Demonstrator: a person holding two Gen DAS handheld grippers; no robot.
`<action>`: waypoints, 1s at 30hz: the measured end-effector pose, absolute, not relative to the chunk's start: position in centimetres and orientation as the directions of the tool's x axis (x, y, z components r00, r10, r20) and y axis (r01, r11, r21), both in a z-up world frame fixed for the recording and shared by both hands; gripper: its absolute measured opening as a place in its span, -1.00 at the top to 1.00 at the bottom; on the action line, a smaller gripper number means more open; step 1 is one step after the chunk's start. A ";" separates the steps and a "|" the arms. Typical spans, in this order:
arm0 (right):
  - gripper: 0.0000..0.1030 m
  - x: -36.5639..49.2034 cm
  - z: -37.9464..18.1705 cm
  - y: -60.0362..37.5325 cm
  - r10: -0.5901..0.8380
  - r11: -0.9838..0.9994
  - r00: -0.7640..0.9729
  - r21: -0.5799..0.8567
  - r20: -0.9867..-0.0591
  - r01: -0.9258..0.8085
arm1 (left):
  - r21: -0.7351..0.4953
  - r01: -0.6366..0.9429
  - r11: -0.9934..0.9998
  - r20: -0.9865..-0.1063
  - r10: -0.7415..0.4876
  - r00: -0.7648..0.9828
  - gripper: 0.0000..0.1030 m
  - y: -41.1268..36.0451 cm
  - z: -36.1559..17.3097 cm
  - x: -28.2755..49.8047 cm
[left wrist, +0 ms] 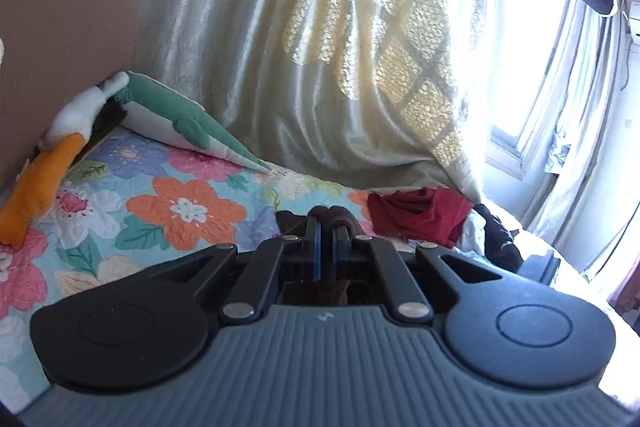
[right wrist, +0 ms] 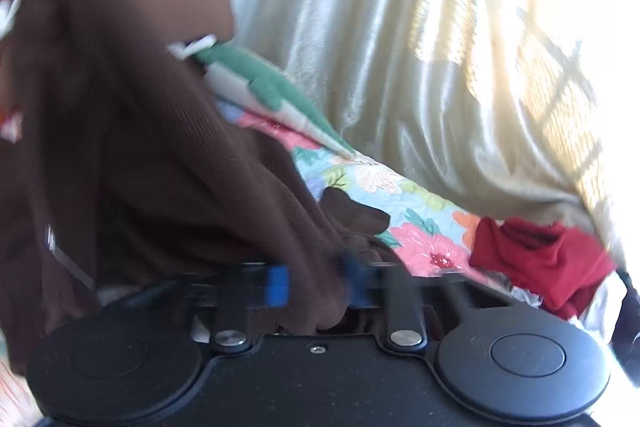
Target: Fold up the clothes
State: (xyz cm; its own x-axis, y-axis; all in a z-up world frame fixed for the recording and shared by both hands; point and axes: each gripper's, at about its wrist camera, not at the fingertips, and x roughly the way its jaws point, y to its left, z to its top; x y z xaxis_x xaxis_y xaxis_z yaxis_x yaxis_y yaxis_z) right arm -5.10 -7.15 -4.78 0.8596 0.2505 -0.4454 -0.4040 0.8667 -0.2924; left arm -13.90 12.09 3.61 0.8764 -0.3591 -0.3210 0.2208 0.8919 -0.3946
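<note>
Two claws are at work over a bed covered by a flowered quilt (left wrist: 176, 211). The left claw (left wrist: 326, 239) is closed, its blue-edged fingers (left wrist: 317, 247) nearly together, and a bunch of the brown garment (left wrist: 332, 217) is pinched at their tips; more brown cloth shows in the gap close behind them. Ahead of this claw and to its right lies a crumpled red garment (left wrist: 420, 215) on the quilt, with a dark piece of clothing (left wrist: 500, 239) just beyond it, further right. Far ahead and to the left, a stuffed toy with a white head and orange beak (left wrist: 56, 155) rests against a brown headboard (left wrist: 64, 7), and a green and white plush (left wrist: 180, 119) lies beside it. A pale shiny curtain (left wrist: 320, 47) hangs straight ahead, sunlit, with a window (left wrist: 532, 47) to the right.

The right claw (right wrist: 316, 285) is blurred. Its blue finger pads (right wrist: 276, 285) stand partly apart, and a thick fold of the brown garment (right wrist: 160, 167) fills the space between them; the pads appear to press on it. From there the cloth rises up and to the left, covering most of that side of the view. The red garment (right wrist: 540, 263) lies ahead and to the right of this claw, on the quilt (right wrist: 400, 211).
</note>
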 end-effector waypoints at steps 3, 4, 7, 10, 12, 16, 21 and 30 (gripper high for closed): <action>0.81 -5.6 -2.9 -8.5 0.196 0.881 0.893 -0.327 -0.405 -0.342 | -0.393 0.229 0.890 -0.377 -0.384 0.843 0.92 11.0 2.3 -13.6; 0.84 -6.0 -2.0 -9.1 0.191 0.893 0.899 -0.311 -0.395 -0.327 | -0.394 0.225 0.891 -0.382 -0.382 0.842 0.92 10.7 2.0 -13.6; 0.88 -8.0 0.9 -11.1 0.154 0.916 0.932 -0.307 -0.328 -0.259 | -0.412 0.273 0.870 -0.350 -0.427 0.834 0.92 9.7 2.2 -13.9; 0.88 -10.2 3.1 -12.2 0.105 0.908 0.958 -0.369 -0.265 -0.201 | -0.416 0.319 0.851 -0.326 -0.467 0.822 0.92 8.6 2.8 -14.5; 0.88 -10.7 3.9 -13.0 0.107 0.899 0.957 -0.385 -0.271 -0.210 | -0.425 0.336 0.841 -0.317 -0.485 0.815 0.92 8.1 3.0 -14.8; 0.88 -11.0 5.3 -15.1 0.122 0.930 0.942 -0.296 -0.313 -0.219 | -0.457 0.318 0.830 -0.289 -0.477 0.830 0.92 9.2 3.3 -15.1; 0.89 -12.1 7.1 -14.1 0.099 0.903 0.968 -0.388 -0.232 -0.185 | -0.478 0.330 0.814 -0.249 -0.485 0.838 0.92 10.2 4.3 -15.7; 0.89 -14.8 13.6 -13.6 0.162 0.935 0.977 -0.294 -0.142 -0.198 | -0.550 0.436 0.712 -0.193 -0.617 0.763 0.92 10.0 4.7 -16.3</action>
State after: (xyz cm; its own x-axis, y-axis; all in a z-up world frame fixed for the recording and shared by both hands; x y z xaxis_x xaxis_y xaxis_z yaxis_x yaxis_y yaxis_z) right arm -14.85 -13.64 13.64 0.9765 0.1618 -0.1421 -0.1978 0.9351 -0.2942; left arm -16.32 9.95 4.72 0.7631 -0.6167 -0.1934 0.4362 0.7122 -0.5501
